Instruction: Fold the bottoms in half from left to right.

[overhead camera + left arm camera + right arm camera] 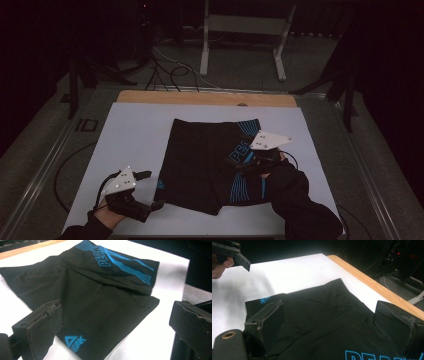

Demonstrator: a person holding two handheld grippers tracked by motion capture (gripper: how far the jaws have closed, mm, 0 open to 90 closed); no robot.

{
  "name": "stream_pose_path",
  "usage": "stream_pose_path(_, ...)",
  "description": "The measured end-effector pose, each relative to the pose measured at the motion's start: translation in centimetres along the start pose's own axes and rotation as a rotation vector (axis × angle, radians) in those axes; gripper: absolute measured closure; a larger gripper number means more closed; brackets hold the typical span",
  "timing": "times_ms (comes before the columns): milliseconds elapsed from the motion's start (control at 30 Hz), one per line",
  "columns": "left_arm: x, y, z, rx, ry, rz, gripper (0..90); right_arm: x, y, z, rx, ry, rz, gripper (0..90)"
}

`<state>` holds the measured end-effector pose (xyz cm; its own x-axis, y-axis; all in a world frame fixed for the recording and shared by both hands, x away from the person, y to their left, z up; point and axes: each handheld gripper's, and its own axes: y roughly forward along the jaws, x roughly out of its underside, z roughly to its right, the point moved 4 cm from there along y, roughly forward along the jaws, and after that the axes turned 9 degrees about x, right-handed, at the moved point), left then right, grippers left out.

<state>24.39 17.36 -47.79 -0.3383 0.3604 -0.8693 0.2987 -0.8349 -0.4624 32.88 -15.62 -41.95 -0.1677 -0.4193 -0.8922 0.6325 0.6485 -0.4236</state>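
Here, black shorts [200, 165] flat, waistband far.

Both grippers held low, jaws spread.
The left gripper [151, 189] sits in the left hand [111, 215] near the person; the right gripper [240, 161] reaches farther forward, sleeve-covered forearm behind.

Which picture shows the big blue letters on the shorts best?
The left gripper view: the big blue letters on the black shorts read whole there. The high view shows them small, partly behind the right gripper. The right gripper view cuts them off at its bottom edge.
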Motion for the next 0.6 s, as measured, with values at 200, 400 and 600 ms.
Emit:
stream_pose_path(200,0.1,0.3,-0.3,-0.036,-0.005,-0.003,0.0,-0.3,1.3,-0.2,0.000,-0.001,-0.011,9.8)
stream_pose_path(400,0.3,0.6,-0.5,-0.059,-0.018,-0.007,0.0,-0.4,2.7,-0.4,0.004,-0.002,-0.025,9.8)
stream_pose_path(600,0.5,0.8,-0.7,-0.104,-0.023,-0.026,0.0,-0.6,4.2,-0.6,-0.005,0.007,-0.031,9.8)
